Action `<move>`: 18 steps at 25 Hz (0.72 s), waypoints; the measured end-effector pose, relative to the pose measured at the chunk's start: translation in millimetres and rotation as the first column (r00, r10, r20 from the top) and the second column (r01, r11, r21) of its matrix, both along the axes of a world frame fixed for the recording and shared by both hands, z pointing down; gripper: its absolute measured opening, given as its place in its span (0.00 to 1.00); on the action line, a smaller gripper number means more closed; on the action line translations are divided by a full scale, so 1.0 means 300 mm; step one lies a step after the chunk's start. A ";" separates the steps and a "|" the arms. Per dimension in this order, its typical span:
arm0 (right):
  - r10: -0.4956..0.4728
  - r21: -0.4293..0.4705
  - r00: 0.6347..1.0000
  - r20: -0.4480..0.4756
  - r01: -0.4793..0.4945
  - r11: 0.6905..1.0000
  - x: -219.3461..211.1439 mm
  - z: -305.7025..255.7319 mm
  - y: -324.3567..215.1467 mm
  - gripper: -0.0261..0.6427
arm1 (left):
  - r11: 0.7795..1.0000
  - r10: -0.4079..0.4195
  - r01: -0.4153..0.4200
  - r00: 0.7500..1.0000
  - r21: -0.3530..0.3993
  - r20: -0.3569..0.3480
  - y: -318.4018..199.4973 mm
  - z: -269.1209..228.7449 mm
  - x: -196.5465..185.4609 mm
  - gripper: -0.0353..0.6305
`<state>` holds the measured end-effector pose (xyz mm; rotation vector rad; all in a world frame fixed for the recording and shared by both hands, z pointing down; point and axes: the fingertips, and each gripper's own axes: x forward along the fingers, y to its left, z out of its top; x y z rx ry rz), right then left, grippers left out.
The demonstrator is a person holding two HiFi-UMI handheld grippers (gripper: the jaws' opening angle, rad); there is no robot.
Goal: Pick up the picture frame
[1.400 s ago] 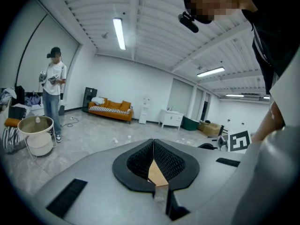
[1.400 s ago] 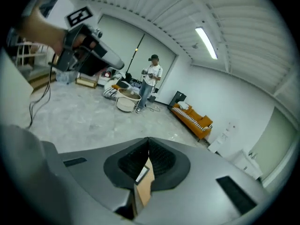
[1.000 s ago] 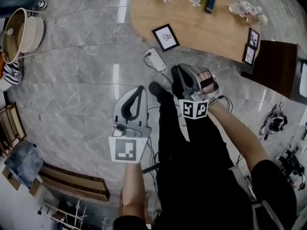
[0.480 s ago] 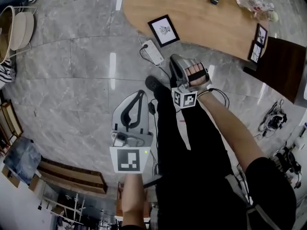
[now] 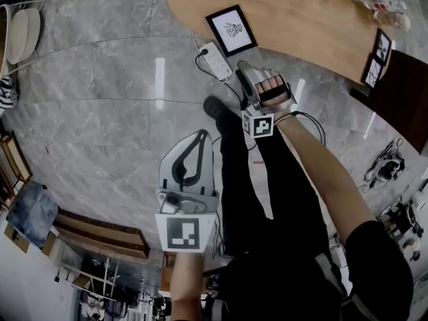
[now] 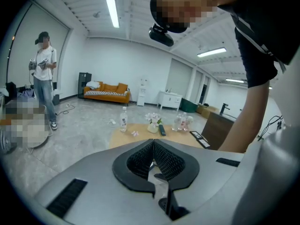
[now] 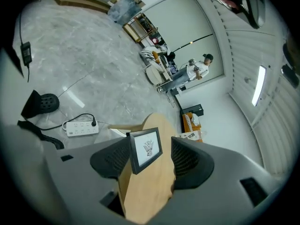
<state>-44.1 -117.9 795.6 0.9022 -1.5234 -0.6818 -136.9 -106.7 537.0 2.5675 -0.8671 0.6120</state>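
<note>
The black picture frame [image 5: 232,30] with a white print lies flat near the left edge of the wooden table [image 5: 307,25]. My right gripper [image 5: 245,72] points at it from short of the table, over the floor. In the right gripper view the picture frame [image 7: 146,149] shows between the pads [image 7: 112,161], still apart from them. Its jaws are opening, with nothing held. My left gripper [image 5: 204,136] hangs lower left over the floor, jaws shut and empty; in its own view the left gripper [image 6: 153,150] points toward the table [image 6: 140,134].
A white power strip [image 5: 216,60] with a cable lies on the floor just below the table edge. Two small frames [image 5: 378,55] lean at the table's right end beside a dark cabinet [image 5: 408,92]. A person [image 6: 44,78] stands far off.
The right gripper has rolled and come closer to the table edge and the picture frame. The left gripper has sunk a little toward the bottom of the view.
</note>
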 end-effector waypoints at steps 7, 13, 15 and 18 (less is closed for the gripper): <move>-0.037 0.011 0.997 -0.070 0.038 0.999 0.028 0.138 -0.027 0.39 | 1.000 -0.004 0.005 1.000 -0.023 0.022 0.040 0.118 0.030 0.07; -0.070 0.020 0.993 -0.098 0.072 0.997 0.016 0.231 -0.054 0.39 | 0.999 -0.023 0.024 1.000 -0.042 0.021 0.057 0.201 0.048 0.07; -0.072 0.029 0.991 -0.116 0.076 0.997 0.016 0.256 -0.065 0.39 | 0.998 -0.030 0.031 0.999 -0.051 0.020 0.061 0.225 0.048 0.07; -0.063 0.024 0.990 -0.123 0.067 0.997 0.016 0.304 -0.073 0.39 | 0.997 -0.043 0.044 0.999 -0.062 0.020 0.068 0.259 0.043 0.07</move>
